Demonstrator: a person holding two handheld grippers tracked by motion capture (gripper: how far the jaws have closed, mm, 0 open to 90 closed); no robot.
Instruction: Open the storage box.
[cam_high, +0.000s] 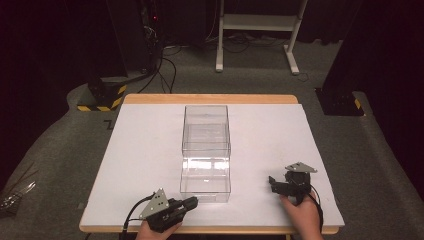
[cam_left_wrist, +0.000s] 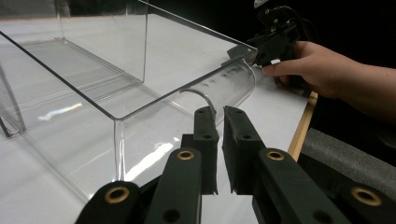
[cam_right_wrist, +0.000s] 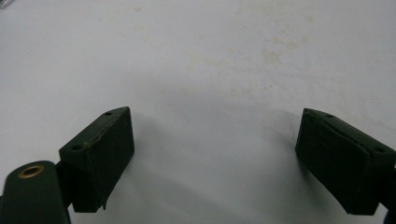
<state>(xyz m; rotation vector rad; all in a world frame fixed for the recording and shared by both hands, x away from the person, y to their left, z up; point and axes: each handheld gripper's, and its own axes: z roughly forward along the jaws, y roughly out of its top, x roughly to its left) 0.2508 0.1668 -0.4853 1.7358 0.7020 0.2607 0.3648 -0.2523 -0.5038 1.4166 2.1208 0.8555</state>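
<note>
High view: a clear plastic box (cam_high: 206, 150) is set at mid-table (cam_high: 140, 150). Left gripper (cam_high: 189, 202), nearly closed and empty, is held beside its near corner. Right gripper (cam_high: 274, 184), spread wide, grips nothing. Approach is judged pending; alignment is required.

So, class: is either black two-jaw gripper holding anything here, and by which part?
Nothing is held. The left gripper has its jaws nearly closed with nothing between them, beside the clear plastic box; the right gripper gapes over the bare white table.

The middle of the white table (cam_high: 140, 150) is taken up by a clear open-topped box (cam_high: 206, 150). Bare surface is left on both sides of it, and its inside can be entered from above.
</note>
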